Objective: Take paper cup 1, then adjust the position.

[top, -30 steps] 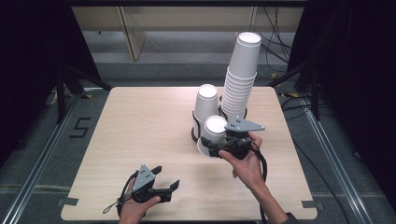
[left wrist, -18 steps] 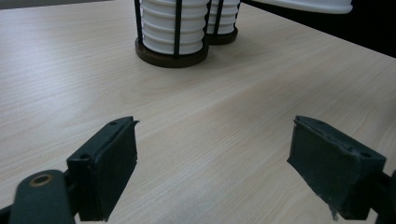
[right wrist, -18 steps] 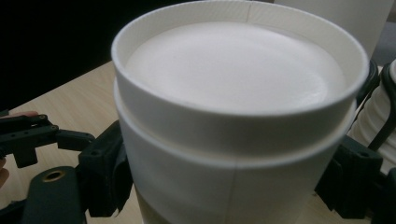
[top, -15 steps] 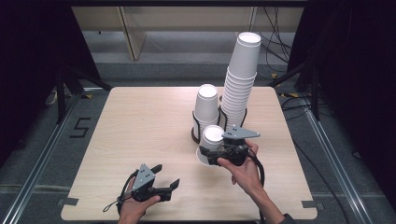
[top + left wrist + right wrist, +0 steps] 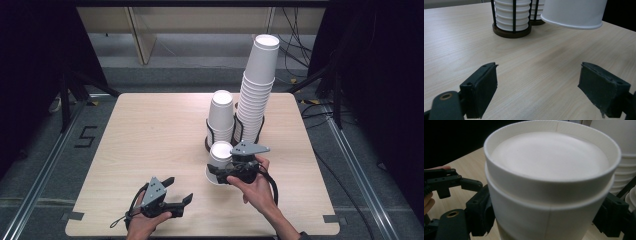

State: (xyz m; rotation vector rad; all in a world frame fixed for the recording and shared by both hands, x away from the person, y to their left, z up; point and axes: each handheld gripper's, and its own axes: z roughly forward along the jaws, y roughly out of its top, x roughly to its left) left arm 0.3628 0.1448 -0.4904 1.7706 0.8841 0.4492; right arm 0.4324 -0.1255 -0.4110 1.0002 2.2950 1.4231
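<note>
Held an upside-down cup in the right gripper, near the table's middle, just before the racks; seemed lifted off the wood. Kept the left gripper wide open, empty, near edge.

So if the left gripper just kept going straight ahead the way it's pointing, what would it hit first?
Probably the upside-down cup held by the right gripper, which hangs just above its line. If it passed under, the short stack in the black holder comes next. Depth is unclear.

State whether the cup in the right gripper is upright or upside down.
Upside down: the cup shows its flat base on top in the right gripper, with its wide rim lowest.
</note>
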